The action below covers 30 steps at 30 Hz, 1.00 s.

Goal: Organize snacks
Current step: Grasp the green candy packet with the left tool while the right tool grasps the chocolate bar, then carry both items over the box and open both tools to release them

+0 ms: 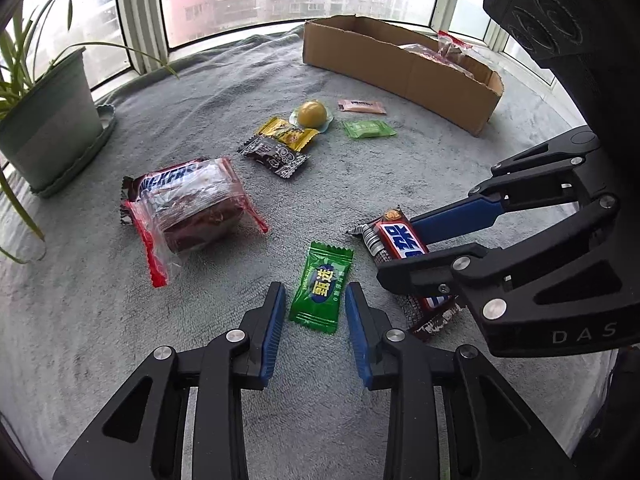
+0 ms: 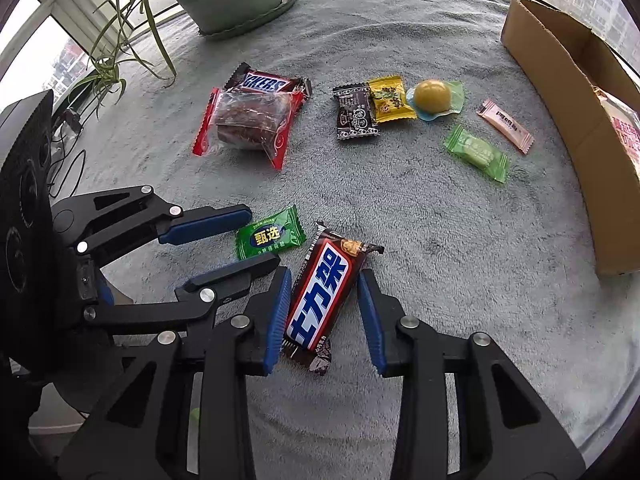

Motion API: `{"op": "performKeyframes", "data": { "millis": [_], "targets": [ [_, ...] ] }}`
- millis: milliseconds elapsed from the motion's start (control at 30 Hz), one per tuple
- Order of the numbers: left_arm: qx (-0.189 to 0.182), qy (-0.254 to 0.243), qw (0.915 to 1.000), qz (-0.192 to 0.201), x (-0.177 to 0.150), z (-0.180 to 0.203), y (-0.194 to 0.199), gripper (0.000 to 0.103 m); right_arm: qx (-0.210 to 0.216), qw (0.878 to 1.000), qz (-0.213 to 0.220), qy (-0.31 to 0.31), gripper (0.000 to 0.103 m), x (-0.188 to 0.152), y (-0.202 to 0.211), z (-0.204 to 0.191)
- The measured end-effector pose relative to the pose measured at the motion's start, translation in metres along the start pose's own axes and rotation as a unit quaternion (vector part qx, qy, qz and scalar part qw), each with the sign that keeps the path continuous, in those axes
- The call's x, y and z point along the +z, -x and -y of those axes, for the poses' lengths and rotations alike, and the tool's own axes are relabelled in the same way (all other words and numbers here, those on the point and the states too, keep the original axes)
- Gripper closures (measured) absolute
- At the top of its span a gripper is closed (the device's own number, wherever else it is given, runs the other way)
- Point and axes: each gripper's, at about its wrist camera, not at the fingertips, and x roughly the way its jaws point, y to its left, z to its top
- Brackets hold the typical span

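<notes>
My left gripper [image 1: 316, 300] is open, its blue pads on either side of a green candy [image 1: 322, 288] lying on the grey blanket; the candy also shows in the right wrist view [image 2: 268, 234]. My right gripper [image 2: 324, 284] is open around a Snickers bar [image 2: 320, 300] with Chinese lettering, which also lies on the blanket [image 1: 400, 240]. The two grippers sit side by side, close together. The cardboard box [image 1: 400, 68] stands at the back right with a red snack bag [image 1: 448, 50] inside.
A clear-wrapped brown cake [image 1: 196, 212] lies on a Snickers bar [image 1: 168, 178]. Beyond lie a dark packet [image 1: 276, 156], a yellow packet [image 1: 288, 134], a yellow ball sweet [image 1: 312, 114], a light green sweet [image 1: 368, 129] and a pink packet [image 1: 360, 106]. A potted plant [image 1: 48, 128] stands left.
</notes>
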Motion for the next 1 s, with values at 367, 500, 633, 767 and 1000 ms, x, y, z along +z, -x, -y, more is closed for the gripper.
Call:
{"op": "performKeyframes", "data": {
  "millis": [367,500,633,767,1000],
  "targets": [
    [-0.003,0.047,0.9988,0.017,-0.005,-0.011,0.009,0.081,0.002,1.000,0.028,-0.013,0.069,-0.005,0.018,0.017],
    [-0.005,0.064,0.9976,0.027,-0.001,-0.016,0.017,0.081,0.001,0.999,0.049,-0.019,0.071,-0.004,0.031,0.026],
    [-0.007,0.070,0.9968,0.038,0.008,-0.016,0.023,0.081,-0.001,0.997,0.073,-0.026,0.072,-0.001,0.045,0.036],
    [-0.010,0.073,0.9960,0.051,0.020,-0.015,0.029,0.081,0.001,0.994,0.099,-0.041,0.073,0.002,0.062,0.050],
    [-0.019,0.074,0.9945,0.072,0.050,-0.010,0.034,0.081,-0.013,0.986,0.153,-0.060,0.073,0.016,0.100,0.083]
  ]
}}
